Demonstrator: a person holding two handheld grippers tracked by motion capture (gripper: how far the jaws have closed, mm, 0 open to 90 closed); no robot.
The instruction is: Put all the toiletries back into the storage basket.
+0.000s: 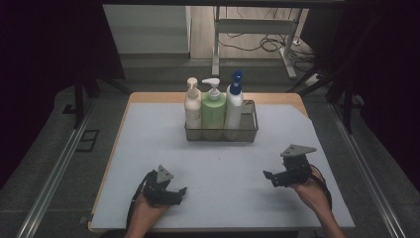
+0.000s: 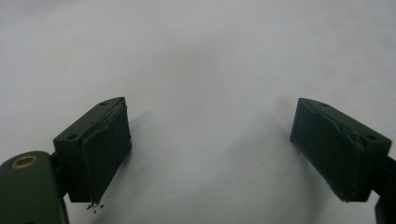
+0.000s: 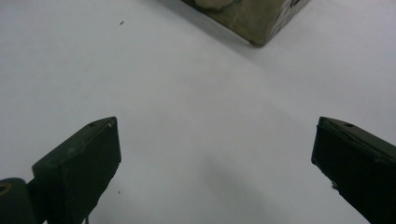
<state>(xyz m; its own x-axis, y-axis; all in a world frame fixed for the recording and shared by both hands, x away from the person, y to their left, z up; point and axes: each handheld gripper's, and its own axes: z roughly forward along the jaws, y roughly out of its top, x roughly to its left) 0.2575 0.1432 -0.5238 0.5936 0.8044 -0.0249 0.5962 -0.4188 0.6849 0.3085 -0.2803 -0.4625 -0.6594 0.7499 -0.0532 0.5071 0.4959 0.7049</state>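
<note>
A dark wire basket (image 1: 250,130) stands at the back middle of the white mat (image 1: 148,144). It holds three upright pump bottles: a cream one (image 1: 192,106), a green one (image 1: 213,108) and a white one with a blue pump (image 1: 234,104). My left gripper (image 1: 179,193) lies low at the near left of the mat, open, its jaws wide apart over bare mat (image 2: 210,140). My right gripper (image 1: 270,178) hovers at the near right, also open with nothing between its jaws (image 3: 215,158). A corner of the basket (image 3: 254,21) shows ahead of it.
The mat covers a wooden table (image 1: 148,97) whose edge shows at the back. Metal rails (image 1: 54,173) run along both sides of the table. Behind it stand a white frame (image 1: 216,44) and loose cables (image 1: 270,43) on the floor.
</note>
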